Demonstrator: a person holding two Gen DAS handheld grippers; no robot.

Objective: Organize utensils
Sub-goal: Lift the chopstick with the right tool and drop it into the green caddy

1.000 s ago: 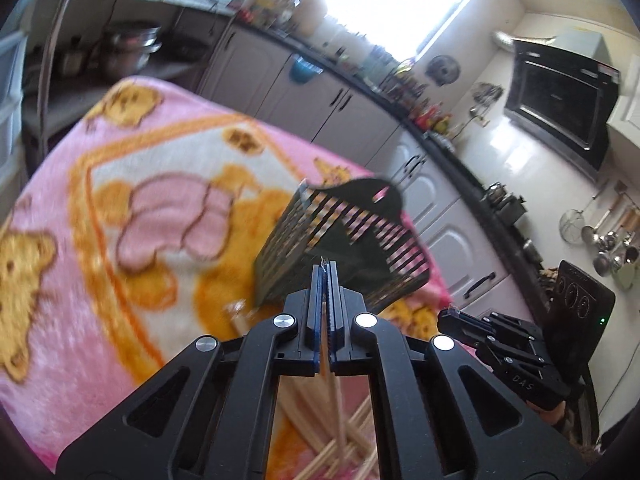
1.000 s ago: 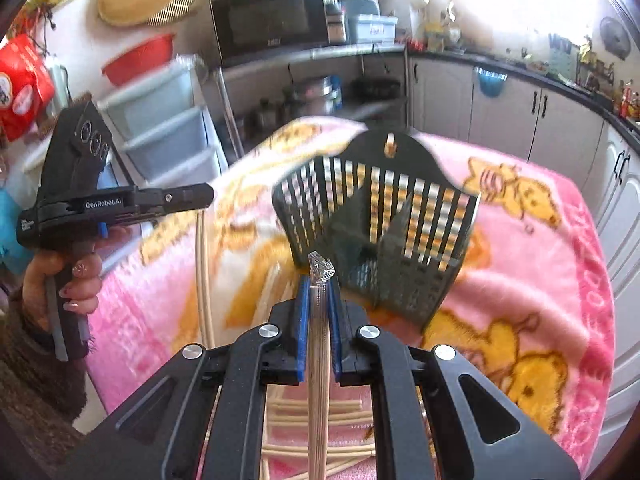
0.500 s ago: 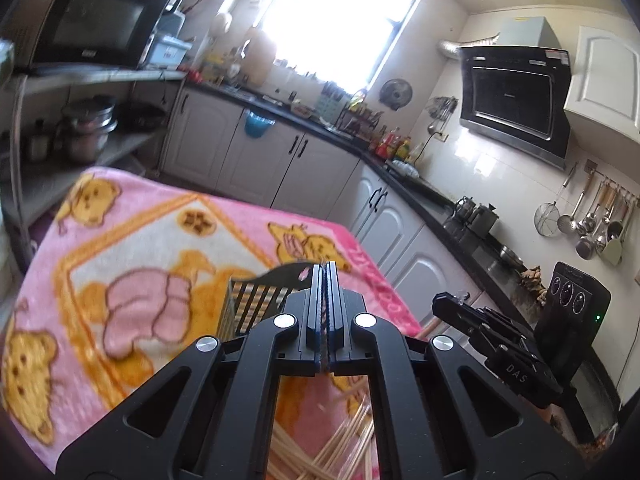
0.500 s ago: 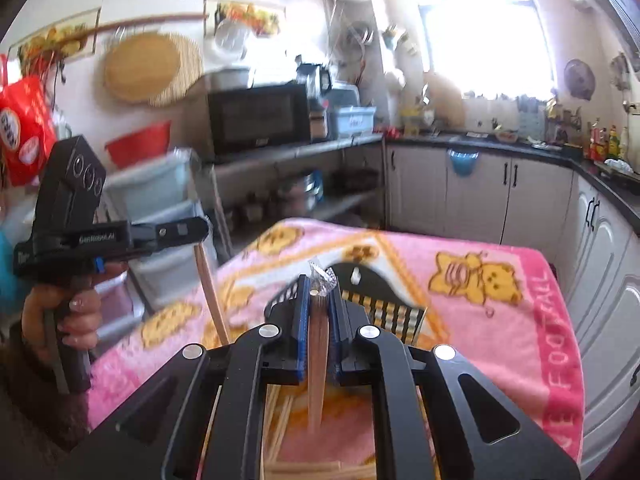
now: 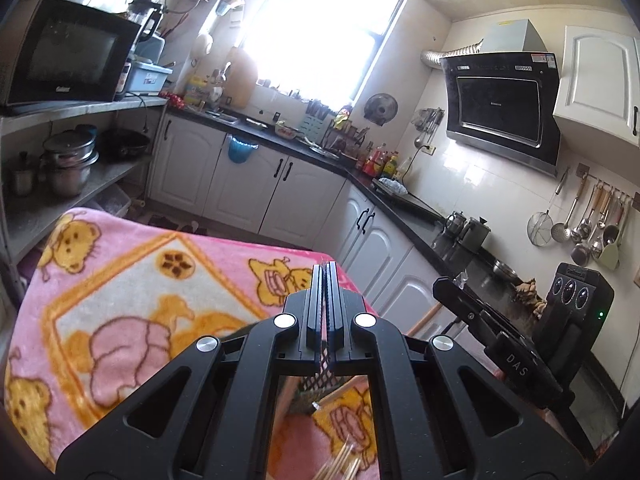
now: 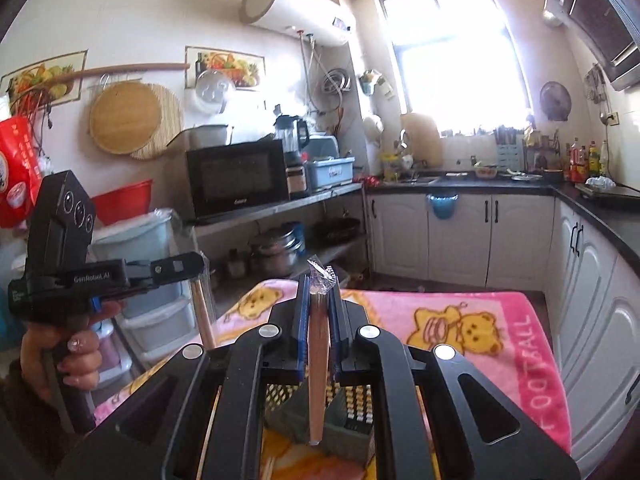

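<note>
My left gripper (image 5: pixel 325 270) is shut, raised above the pink blanket-covered table (image 5: pixel 120 280). In the right wrist view the left gripper (image 6: pixel 197 265) pinches a wooden chopstick (image 6: pixel 203 314) that hangs down from its tip. My right gripper (image 6: pixel 319 282) is shut on a plastic-wrapped pair of chopsticks (image 6: pixel 318 360) standing upright between the blue pads, and it hangs over the dark green slotted basket (image 6: pixel 354 406). The left wrist view shows the right gripper (image 5: pixel 440 286) at the right with its chopsticks (image 5: pixel 426 318) hanging down. Part of the basket (image 5: pixel 306 394) shows under my left fingers.
Loose chopsticks (image 5: pixel 340 464) lie on the blanket below the grippers. A hand (image 6: pixel 76 352) holds the left gripper's handle. White cabinets (image 5: pixel 280 184) and a black counter run behind the table; shelves with a microwave (image 6: pixel 236 178) and pots stand at the left.
Both grippers have risen and tipped up toward level, each keeping its chopsticks. The basket has slid from the middle of both views to below the fingers.
</note>
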